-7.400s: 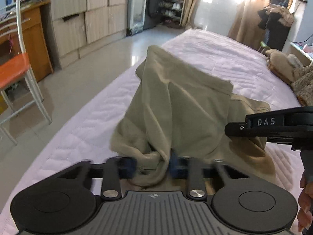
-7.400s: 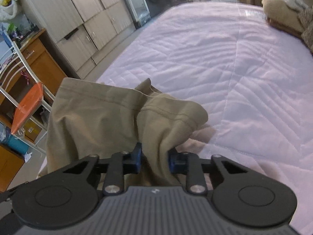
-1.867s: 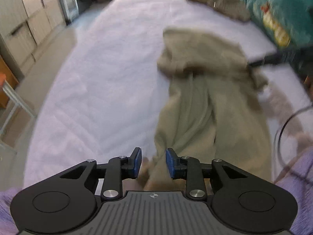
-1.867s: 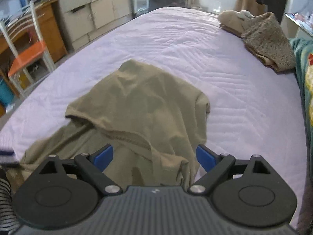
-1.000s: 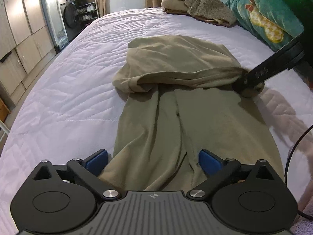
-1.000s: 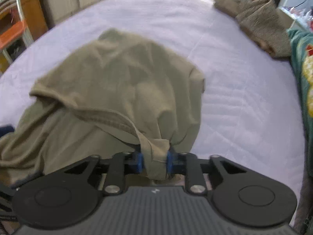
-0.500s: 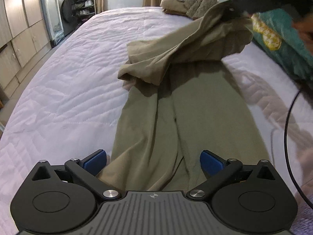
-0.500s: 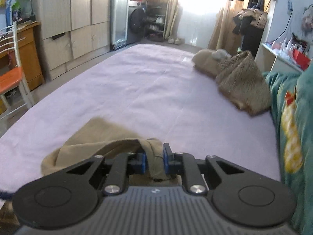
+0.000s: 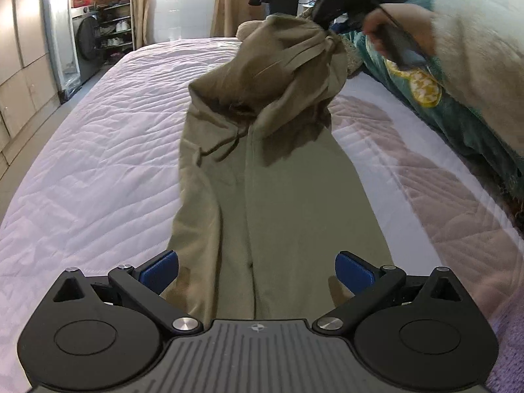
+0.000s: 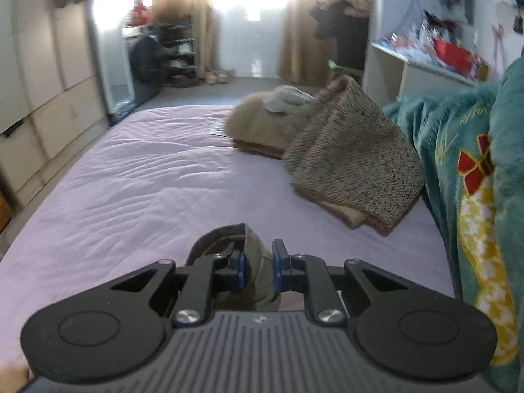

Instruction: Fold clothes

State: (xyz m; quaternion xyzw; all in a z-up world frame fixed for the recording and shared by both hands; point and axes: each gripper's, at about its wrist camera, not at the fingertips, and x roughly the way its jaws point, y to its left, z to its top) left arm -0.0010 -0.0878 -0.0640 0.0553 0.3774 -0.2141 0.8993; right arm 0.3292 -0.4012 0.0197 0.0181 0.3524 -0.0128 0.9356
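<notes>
Right hand-held gripper [image 10: 258,264] is pinching the khaki trousers [image 9: 278,196] up off the bed [image 9: 98,150]. Left hand-held gripper [image 9: 257,271] is spread wide over the legs

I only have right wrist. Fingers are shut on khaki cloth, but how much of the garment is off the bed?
Observer: Only the top end. In the left wrist view the right gripper holds the khaki trousers bunched up high; both legs lie flat on the lilac bedspread.
Operator: Left gripper holding the cuffs?
Observer: No. The left gripper is wide open, its blue pads on either side of the leg ends, gripping nothing.
Operator: Legs aligned?
Observer: Side by side, the left one creased lengthwise.
</notes>
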